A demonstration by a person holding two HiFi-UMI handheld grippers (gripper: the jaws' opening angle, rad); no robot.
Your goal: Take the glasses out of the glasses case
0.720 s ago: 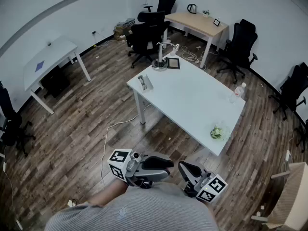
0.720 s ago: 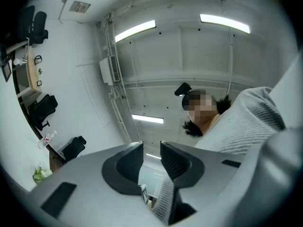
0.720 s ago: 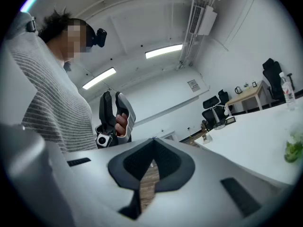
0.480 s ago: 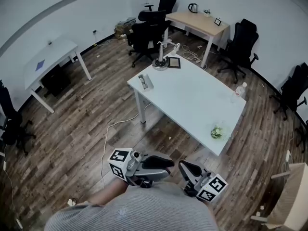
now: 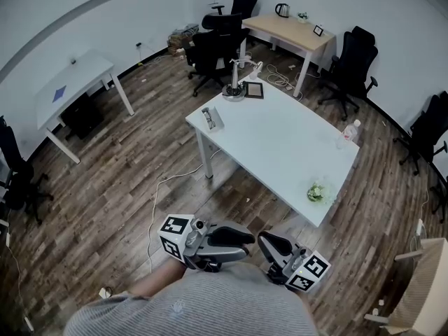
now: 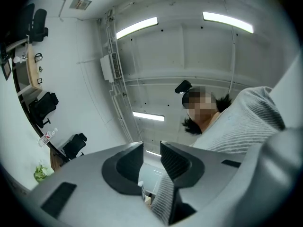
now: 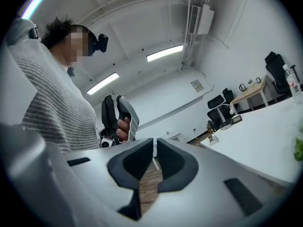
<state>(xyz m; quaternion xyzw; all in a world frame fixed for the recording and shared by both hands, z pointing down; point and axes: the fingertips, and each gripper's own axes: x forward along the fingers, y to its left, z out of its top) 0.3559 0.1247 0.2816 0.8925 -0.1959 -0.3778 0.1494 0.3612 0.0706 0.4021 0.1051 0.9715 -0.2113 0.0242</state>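
Glasses case (image 5: 209,119) sits far ahead at the table's (image 5: 280,145) left corner, nearer the left claw (image 5: 243,238), a little apart and empty; the right claw (image 5: 264,243) is almost together, empty.

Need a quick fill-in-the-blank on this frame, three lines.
The bottle stands on the ___ table.
The kettle sits on the ___ desk.
The left gripper and right gripper hold ___.
Missing: white; wooden; nothing.

white table (image 5: 280,142) bare in the middle, bottle (image 5: 348,133) at right edge, chairs (image 5: 210,54) crowding far end
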